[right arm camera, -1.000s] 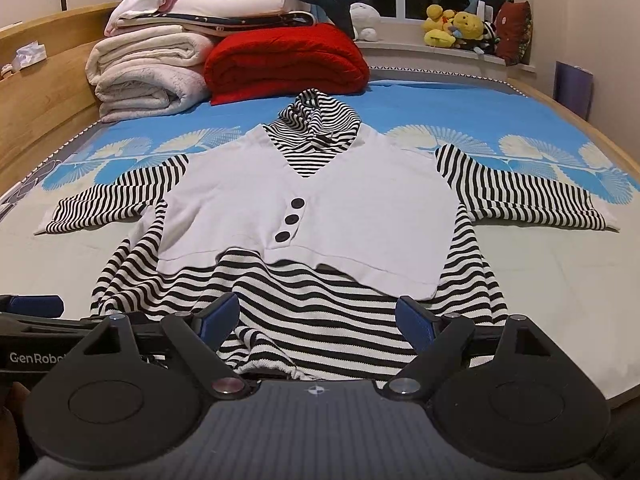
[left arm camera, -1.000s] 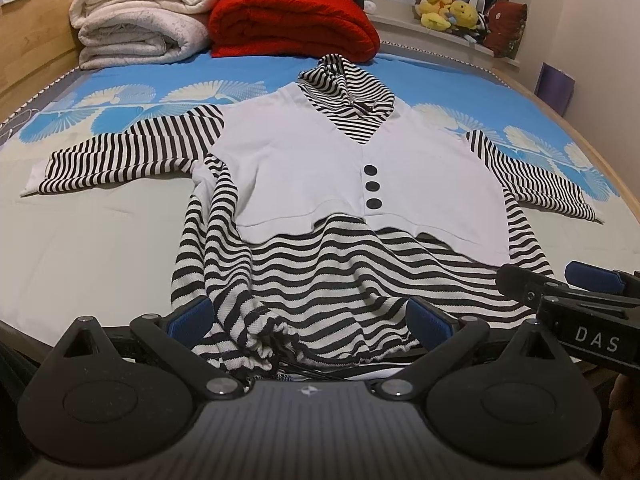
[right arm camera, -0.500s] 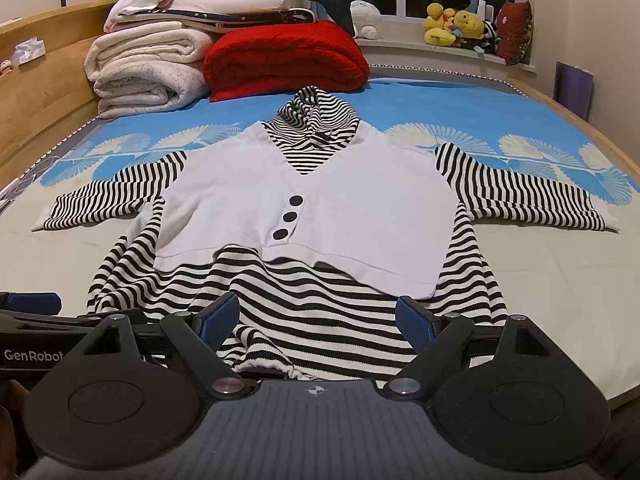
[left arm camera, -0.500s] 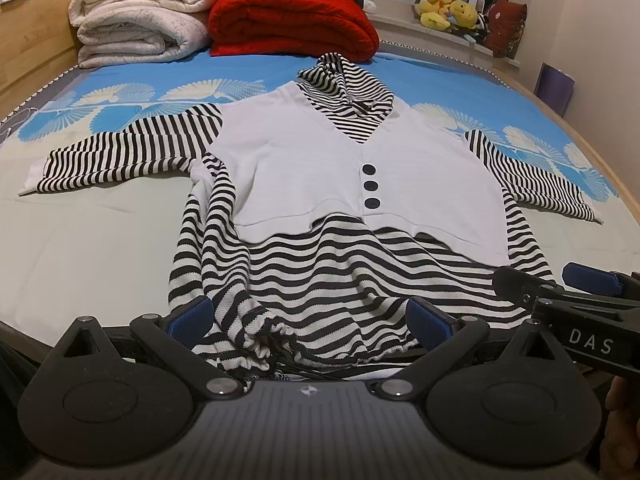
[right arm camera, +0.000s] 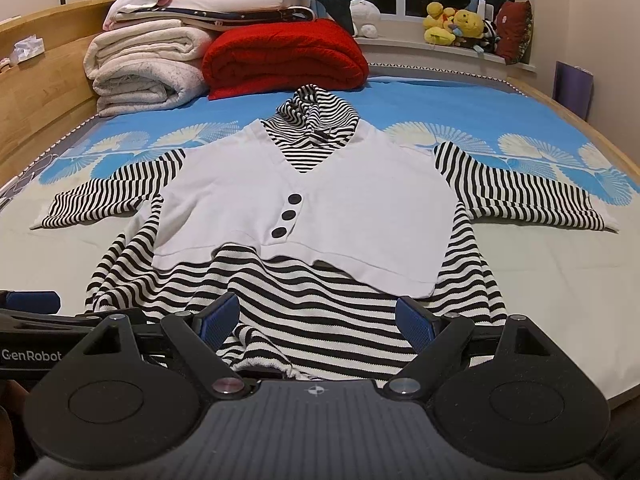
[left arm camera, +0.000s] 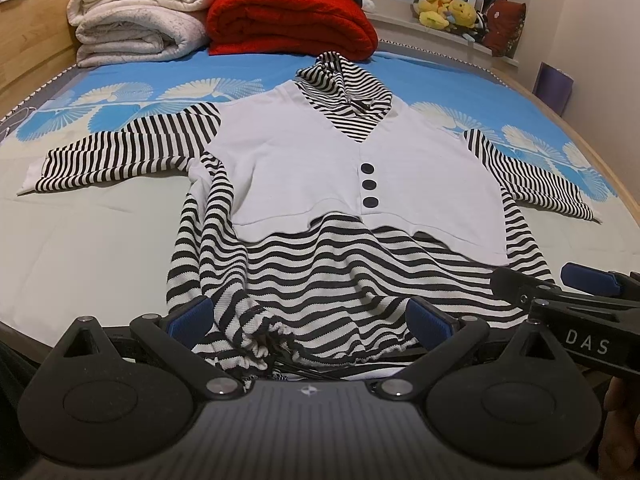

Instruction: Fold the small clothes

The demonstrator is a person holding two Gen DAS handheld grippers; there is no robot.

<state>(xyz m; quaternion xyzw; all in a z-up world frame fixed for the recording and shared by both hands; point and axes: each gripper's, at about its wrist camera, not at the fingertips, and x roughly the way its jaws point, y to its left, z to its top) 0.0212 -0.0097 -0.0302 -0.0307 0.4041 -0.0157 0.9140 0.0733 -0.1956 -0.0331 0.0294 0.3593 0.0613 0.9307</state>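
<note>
Both the left gripper [left arm camera: 308, 316] and right gripper [right arm camera: 318, 318] are hovering spread apart, gripping nothing, over the striped top's [left arm camera: 352, 176] bunched hem [left arm camera: 280, 340] at bottom centre, so each should be pinching a separate hem corner squarely before lifting.

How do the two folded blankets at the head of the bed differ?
The red blanket is vivid red with a quilted texture; the white blanket is cream and fleecy. The red one has nothing lying on it, while the white one has more folded linens stacked on it. The white one lies nearer the wooden bed frame. Both are folded into thick rolls behind the striped garment.
</note>
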